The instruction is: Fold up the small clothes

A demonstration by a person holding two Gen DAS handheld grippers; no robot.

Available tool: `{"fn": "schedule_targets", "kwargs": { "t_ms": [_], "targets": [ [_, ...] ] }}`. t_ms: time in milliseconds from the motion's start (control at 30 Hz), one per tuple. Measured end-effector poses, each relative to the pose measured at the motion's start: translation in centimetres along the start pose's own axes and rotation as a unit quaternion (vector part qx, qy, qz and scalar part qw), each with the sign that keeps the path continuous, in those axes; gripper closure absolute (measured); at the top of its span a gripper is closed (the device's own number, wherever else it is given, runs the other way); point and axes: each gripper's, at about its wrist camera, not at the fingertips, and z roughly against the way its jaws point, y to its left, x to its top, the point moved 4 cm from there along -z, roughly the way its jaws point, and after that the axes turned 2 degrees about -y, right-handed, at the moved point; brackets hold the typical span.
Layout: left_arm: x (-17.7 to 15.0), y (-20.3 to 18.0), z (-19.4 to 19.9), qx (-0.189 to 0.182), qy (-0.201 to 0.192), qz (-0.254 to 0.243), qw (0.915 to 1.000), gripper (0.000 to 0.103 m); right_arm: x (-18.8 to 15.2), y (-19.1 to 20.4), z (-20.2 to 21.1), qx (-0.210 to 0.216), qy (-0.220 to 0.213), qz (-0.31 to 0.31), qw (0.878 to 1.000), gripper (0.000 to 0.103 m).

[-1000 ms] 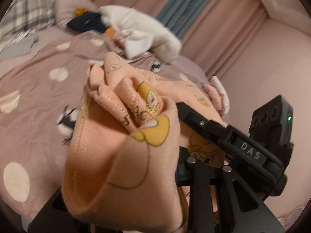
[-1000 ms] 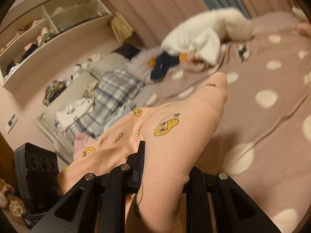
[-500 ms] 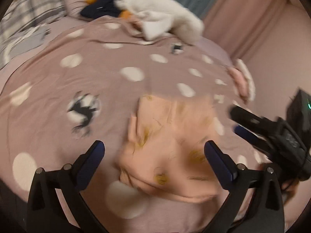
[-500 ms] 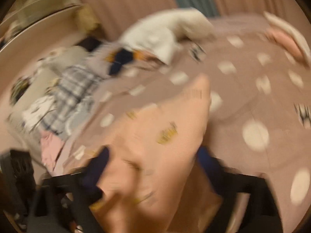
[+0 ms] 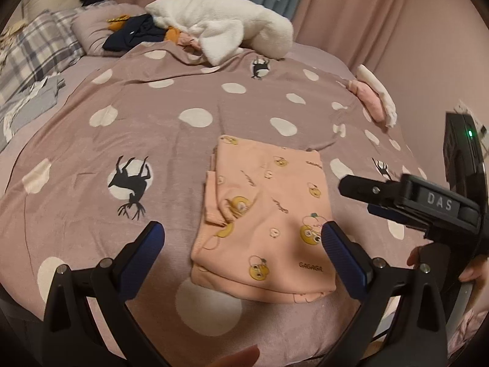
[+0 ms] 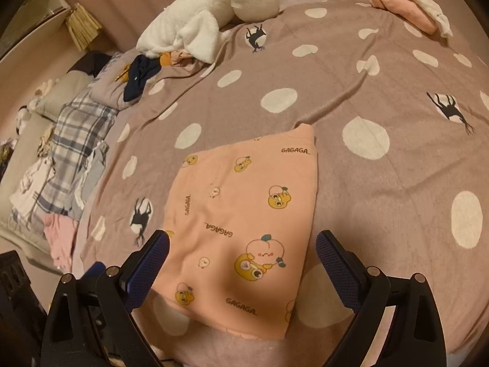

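Above folded garment (image 5: 262, 214), both tools angled down, spread

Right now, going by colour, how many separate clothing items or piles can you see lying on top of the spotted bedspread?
Peach, cartoon print, folded: 1, the peach garment, in front of both open grippers.
White, fluffy: 1, the fleece item at the far edge.
Navy: 1, the dark garment beside it.
Pink and white, folded: 1, the small stack at the far right.
Total: 4
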Motion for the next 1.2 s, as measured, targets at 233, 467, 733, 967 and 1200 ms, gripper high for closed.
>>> {"fn": "schedule_targets", "kwargs": {
  "t_ms": [233,467,733,967,1200],
  "targets": [
    [-0.2,-1.2,0.5,-0.022,-0.012,-0.009,0.9996,0.001,-0.1,-0.1,0.3,-0.011,-0.01,-0.013,1.0,0.007],
    [-0.3,-1.7,0.2,-0.017,-0.016,-0.011,0.9997,0.001,-0.1,-0.5,0.4,-0.046,-0.014,-0.011,0.999,0.006],
    [-0.6,-1.9,0.1,0.008,-0.027,-0.033,0.999,0.001,-0.2,-0.5,0.4,-0.055,-0.013,-0.012,0.998,0.006],
    [-0.6,-1.8,0.1,0.007,-0.027,-0.034,0.9991,0.001,-0.3,-0.4,0.3,-0.072,-0.015,-0.004,0.997,0.006],
    [-0.4,-2.2,0.4,0.006,-0.035,-0.037,0.9987,0.001,-0.2,-0.6,0.4,-0.095,-0.018,-0.001,0.995,0.006]
  ]
}}
